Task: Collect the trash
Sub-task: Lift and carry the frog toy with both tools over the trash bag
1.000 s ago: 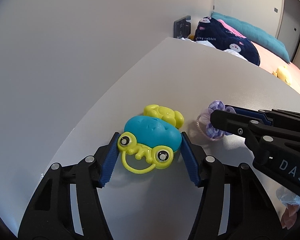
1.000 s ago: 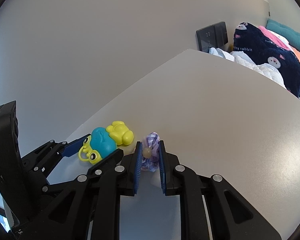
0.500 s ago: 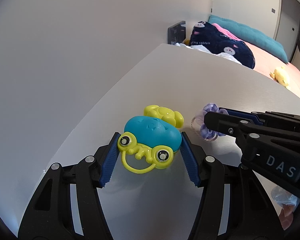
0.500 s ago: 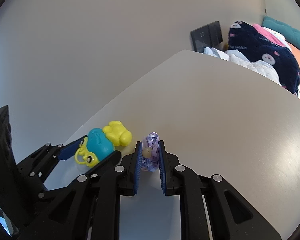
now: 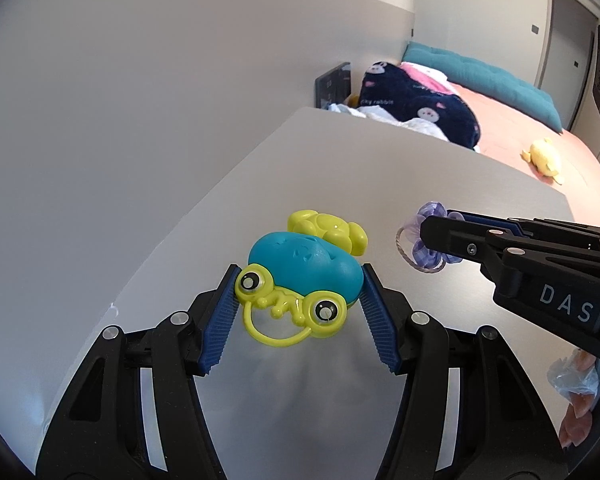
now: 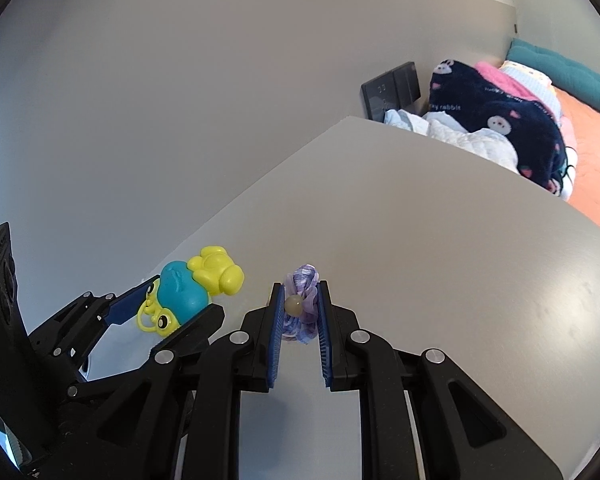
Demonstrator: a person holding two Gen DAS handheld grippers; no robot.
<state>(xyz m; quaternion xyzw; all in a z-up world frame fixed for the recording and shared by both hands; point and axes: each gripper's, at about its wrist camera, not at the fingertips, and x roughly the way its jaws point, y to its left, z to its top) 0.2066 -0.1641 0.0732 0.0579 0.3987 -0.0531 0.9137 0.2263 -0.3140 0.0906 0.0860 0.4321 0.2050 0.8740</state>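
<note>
A blue and yellow plastic frog toy [image 5: 300, 272] sits clamped between the blue pads of my left gripper [image 5: 298, 276], lifted above the white table [image 5: 380, 168]. In the right wrist view the frog toy [image 6: 188, 296] shows at the lower left, held in the left gripper [image 6: 168, 304]. My right gripper [image 6: 300, 300] is shut on a purple hair scrunchie [image 6: 304, 312] with a beige bead. From the left wrist view that purple scrunchie [image 5: 430, 236] hangs from the right gripper [image 5: 436, 232] with its elastic loop dangling to the left.
The table [image 6: 420, 240] meets a grey wall [image 6: 180, 100] on the left. Beyond its far edge lies a bed with a navy blanket [image 5: 416, 108], teal cushion [image 5: 480, 76] and a yellow plush [image 5: 542, 156]. A dark panel [image 6: 392, 88] stands at the far corner. A crumpled wrapper [image 5: 572, 376] lies at the lower right.
Both grippers have risen and drawn back from the table with the frog toy and the scrunchie still held. The bed and far wall now show more fully.
</note>
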